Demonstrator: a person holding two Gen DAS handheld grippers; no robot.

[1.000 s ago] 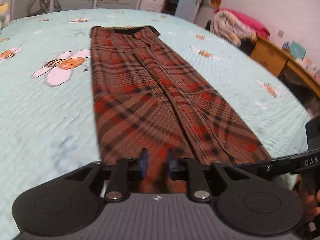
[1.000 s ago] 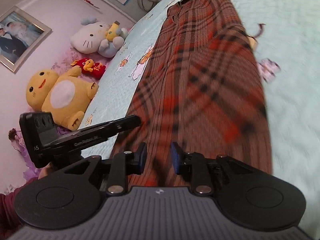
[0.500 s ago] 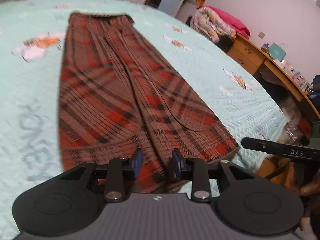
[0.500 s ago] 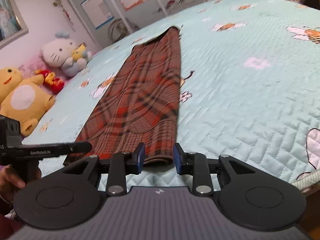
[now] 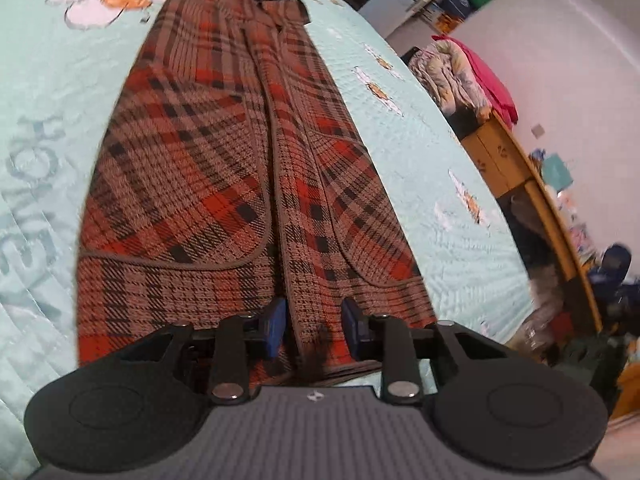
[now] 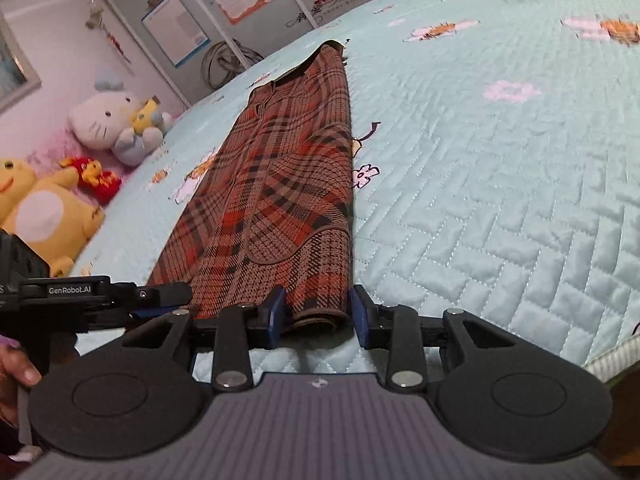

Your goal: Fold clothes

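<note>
A long red-and-brown plaid garment [image 5: 224,184] lies flat along the mint quilted bed [image 5: 40,120], collar end far, hem near. My left gripper [image 5: 314,320] hovers low over the middle of the near hem. Its jaws are closing, with cloth between the blue pads that they do not visibly pinch. In the right wrist view the garment [image 6: 280,200] runs away from me, and my right gripper [image 6: 318,316] straddles its near right hem corner. Those jaws are opening and the pads stand clear of the folded edge. The left gripper [image 6: 160,296] shows at the hem's left side.
Plush toys [image 6: 112,120] and a yellow bear [image 6: 40,208] sit along the bed's left side. A wooden desk [image 5: 520,160] and a heap of clothes [image 5: 460,68] stand beyond the right side. The bed's near edge [image 6: 612,356] is just right of my right gripper.
The right gripper swung from over the cloth to the hem's right corner and its jaws widened. The left gripper rolled, dropped closer to the hem and narrowed its jaws.
</note>
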